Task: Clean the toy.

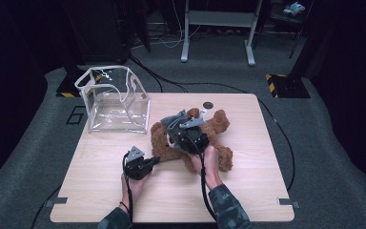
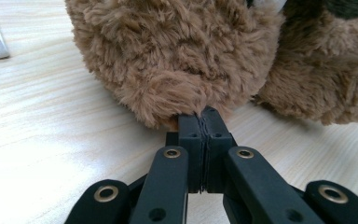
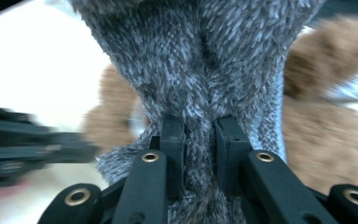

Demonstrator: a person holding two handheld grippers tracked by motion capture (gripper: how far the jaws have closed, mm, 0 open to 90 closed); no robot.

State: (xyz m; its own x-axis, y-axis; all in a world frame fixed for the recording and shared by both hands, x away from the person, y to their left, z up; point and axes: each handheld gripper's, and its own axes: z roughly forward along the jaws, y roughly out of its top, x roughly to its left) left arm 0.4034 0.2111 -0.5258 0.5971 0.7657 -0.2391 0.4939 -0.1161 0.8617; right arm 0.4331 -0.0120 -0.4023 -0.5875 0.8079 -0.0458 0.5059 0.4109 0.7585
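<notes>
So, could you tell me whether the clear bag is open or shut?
Open. The clear bag stands upright on the table with its top rim spread wide, and it looks empty.

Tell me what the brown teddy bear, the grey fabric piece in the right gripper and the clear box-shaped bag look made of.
Brown teddy bear: plush, likely synthetic pile; long shaggy matte fibres.
Grey fabric piece: fuzzy knit or fleece, going by its short flecked nap, pinched into a fold between the right gripper's jaws.
Clear box-shaped bag: transparent soft plastic, probably vinyl; glossy see-through walls with pale edge trim.
</notes>
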